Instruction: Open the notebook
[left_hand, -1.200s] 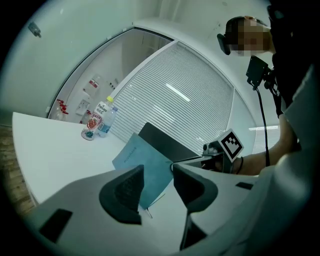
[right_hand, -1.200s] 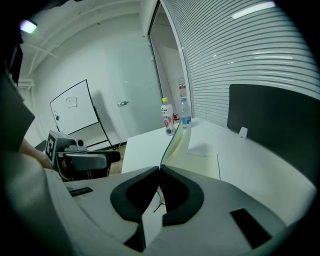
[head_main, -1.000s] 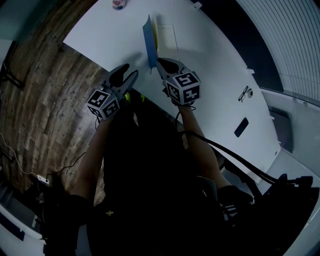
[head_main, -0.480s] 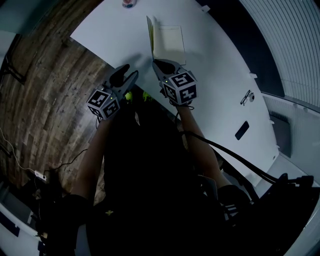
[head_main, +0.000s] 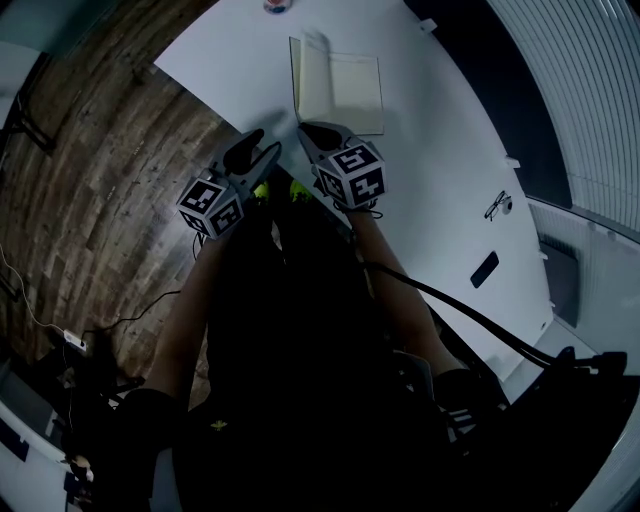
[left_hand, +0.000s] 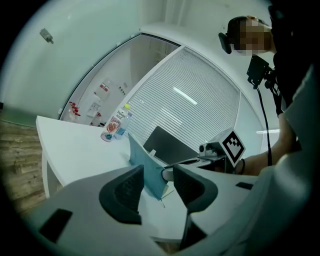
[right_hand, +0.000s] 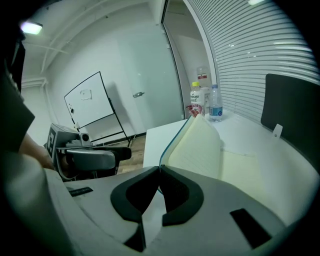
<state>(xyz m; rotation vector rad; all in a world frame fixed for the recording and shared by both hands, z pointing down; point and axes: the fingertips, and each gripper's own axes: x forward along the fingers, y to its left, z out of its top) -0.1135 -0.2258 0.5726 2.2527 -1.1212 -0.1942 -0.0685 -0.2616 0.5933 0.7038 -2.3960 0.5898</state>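
The notebook (head_main: 342, 88) lies on the white table (head_main: 440, 160) with its cream pages (right_hand: 235, 170) showing. Its blue cover (left_hand: 148, 167) stands lifted at the left side. My right gripper (right_hand: 160, 172) is shut on the cover's near corner; in the head view my right gripper (head_main: 304, 131) sits just in front of the notebook. My left gripper (head_main: 264, 150) hangs at the table's near edge, left of the right one, a little short of the cover. My left gripper (left_hand: 157, 186) is open, with nothing between its fingers.
Bottles (left_hand: 115, 127) stand at the table's far end, also seen as bottles (right_hand: 206, 102). Glasses (head_main: 496, 207) and a black flat object (head_main: 483, 268) lie to the right. A black chair back (left_hand: 170, 146) is behind the table. Wooden floor (head_main: 90, 200) lies to the left.
The cover has swung from upright, blue side showing, further open, so the cream pages now lie exposed. My right gripper has moved with it. The left gripper shifted slightly.
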